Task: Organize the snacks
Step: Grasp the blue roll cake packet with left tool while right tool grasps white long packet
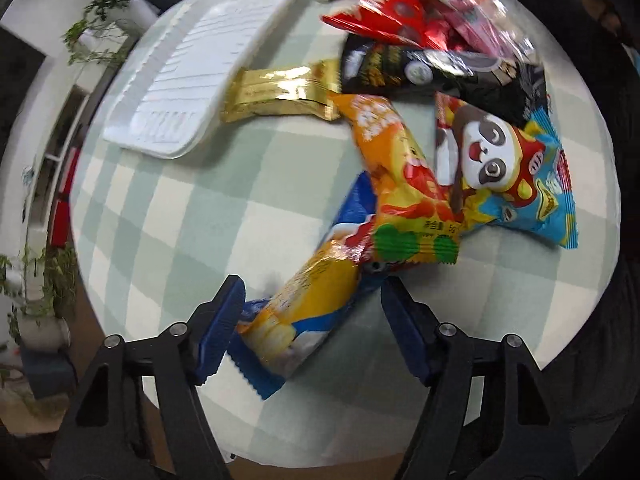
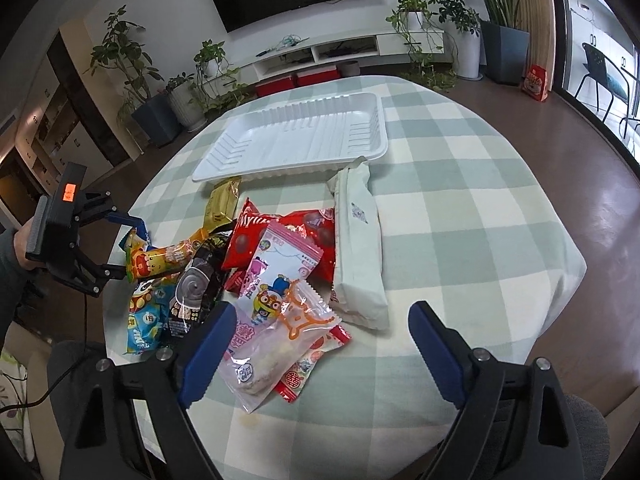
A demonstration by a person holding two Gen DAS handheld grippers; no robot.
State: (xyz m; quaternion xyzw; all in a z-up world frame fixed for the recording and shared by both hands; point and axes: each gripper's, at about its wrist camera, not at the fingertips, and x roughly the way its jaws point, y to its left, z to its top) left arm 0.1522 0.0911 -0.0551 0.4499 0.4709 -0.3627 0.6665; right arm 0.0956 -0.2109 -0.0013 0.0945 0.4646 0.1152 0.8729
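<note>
Snacks lie heaped on the green-and-white checked tablecloth [image 2: 460, 184] ahead of both your tools. Your left gripper [image 1: 312, 316] stands wide, its blue-padded fingers [image 1: 224, 320] on either side of a yellow-and-blue crinkled snack packet [image 1: 292, 320]; the near finger seems to touch the packet's end, the far one stands clear of it, so nothing is clamped. Just beyond those fingertips an orange foil packet with a green end seal [image 1: 400, 196] overlaps that packet, and to its right lies a blue bag printed with a panda face [image 1: 504, 176]. Farther ahead sit a black glossy bag [image 1: 440, 72], a gold foil wrapper [image 1: 280, 92] and a red foil bag [image 1: 384, 16]. Ahead and to the left of this tool rests the white ribbed plastic tray [image 1: 188, 76], holding nothing.

Your right gripper [image 2: 320, 352] is also spread wide and holds nothing. Between its fingers, nearer the left one, lies a clear packet with orange print [image 2: 280, 344] atop a pink cartoon-printed packet [image 2: 280, 264]. A long pale-green wrapped bar [image 2: 360, 248] lies ahead, its far end touching the tray's near rim.
</note>
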